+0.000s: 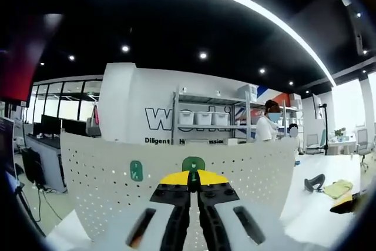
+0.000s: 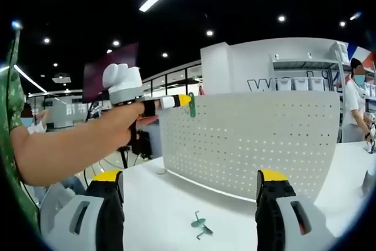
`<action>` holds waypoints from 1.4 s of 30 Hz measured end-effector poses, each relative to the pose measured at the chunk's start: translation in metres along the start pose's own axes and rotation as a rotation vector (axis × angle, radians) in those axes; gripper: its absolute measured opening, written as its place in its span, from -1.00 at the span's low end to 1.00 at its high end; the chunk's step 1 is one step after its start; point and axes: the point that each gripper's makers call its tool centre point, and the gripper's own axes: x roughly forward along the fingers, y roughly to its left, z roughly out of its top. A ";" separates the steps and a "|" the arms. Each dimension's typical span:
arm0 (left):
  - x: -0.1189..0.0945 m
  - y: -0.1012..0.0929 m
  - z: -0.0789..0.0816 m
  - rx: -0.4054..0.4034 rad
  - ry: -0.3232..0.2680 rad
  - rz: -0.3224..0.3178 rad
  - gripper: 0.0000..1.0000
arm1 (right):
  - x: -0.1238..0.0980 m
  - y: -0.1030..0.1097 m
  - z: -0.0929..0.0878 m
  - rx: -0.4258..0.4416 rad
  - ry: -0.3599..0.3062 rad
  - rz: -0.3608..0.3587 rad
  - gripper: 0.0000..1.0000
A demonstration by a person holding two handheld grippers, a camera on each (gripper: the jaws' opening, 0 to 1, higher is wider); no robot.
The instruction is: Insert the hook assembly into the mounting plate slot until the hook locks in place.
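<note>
A white perforated mounting plate (image 1: pixel 94 174) stands upright on the table. In the left gripper view my left gripper (image 1: pixel 193 177) is shut on a green hook (image 1: pixel 192 163), held against the plate's face near its top edge. A second green hook (image 1: pixel 136 171) hangs on the plate to the left. The right gripper view looks at the plate (image 2: pixel 252 139) from the other side. There the left gripper (image 2: pixel 183 101), in a person's hand, holds the green hook (image 2: pixel 191 104) at the plate's upper left corner. My right gripper (image 2: pixel 189 176) is open. Another green hook (image 2: pixel 200 226) lies on the table between its jaws.
The white table (image 2: pixel 158 204) carries the plate. A black object (image 1: pixel 314 181) and a yellow-green cloth (image 1: pixel 338 188) lie at the right. Shelving with white bins (image 1: pixel 202 119) and a person (image 1: pixel 267 124) stand beyond the plate. Desks with monitors (image 1: pixel 50 127) are at the left.
</note>
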 end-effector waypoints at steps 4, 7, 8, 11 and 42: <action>0.009 0.009 0.003 0.002 -0.006 0.029 -0.95 | 0.000 -0.004 -0.001 0.001 0.002 0.002 0.91; 0.013 0.012 0.003 0.006 -0.004 0.042 -0.95 | 0.001 -0.006 -0.002 0.004 0.004 0.006 0.91; 0.014 0.013 0.002 0.011 -0.003 0.047 -0.95 | 0.002 -0.006 -0.003 0.005 0.005 0.007 0.91; 0.019 0.016 0.001 0.020 0.001 0.058 -0.95 | 0.003 -0.007 -0.004 0.008 0.008 0.012 0.91; 0.071 0.041 -0.019 0.032 0.032 0.122 -0.94 | 0.013 -0.029 -0.023 0.038 0.054 -0.002 0.88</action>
